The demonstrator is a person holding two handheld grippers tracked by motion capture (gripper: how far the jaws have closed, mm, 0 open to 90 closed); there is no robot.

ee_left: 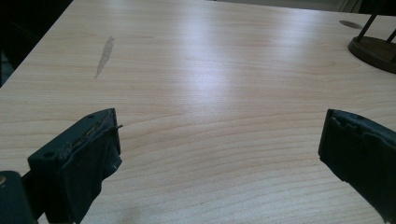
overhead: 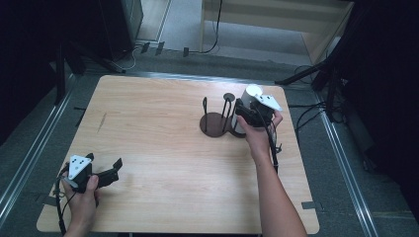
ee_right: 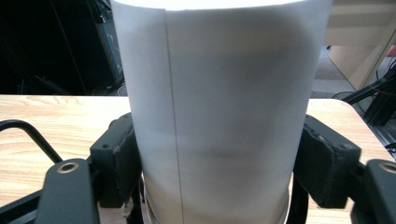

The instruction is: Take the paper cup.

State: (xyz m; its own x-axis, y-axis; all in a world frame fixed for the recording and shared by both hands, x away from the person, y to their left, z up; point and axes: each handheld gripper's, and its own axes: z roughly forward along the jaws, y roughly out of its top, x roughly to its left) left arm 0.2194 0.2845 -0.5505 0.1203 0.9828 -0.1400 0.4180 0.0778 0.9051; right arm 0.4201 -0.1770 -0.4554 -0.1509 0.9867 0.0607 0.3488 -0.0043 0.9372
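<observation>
Standing upright with its long axis vertical, the white paper roll [ee_right: 219, 112] is at the far right part of the bench [overhead: 163, 148], just beside the dark wire holder [overhead: 216, 121] with its round base and thin posts. The right tongs [overhead: 245, 114] are closed on the roll, one jaw pressing each side of it near its lower part. A thin seam line runs down the roll; no writing can be read. The right forearm reaches forward from the near edge. The left tongs [overhead: 114, 170] rest low at the near left corner, jaws wide apart and holding nothing, pointing to the right.
</observation>
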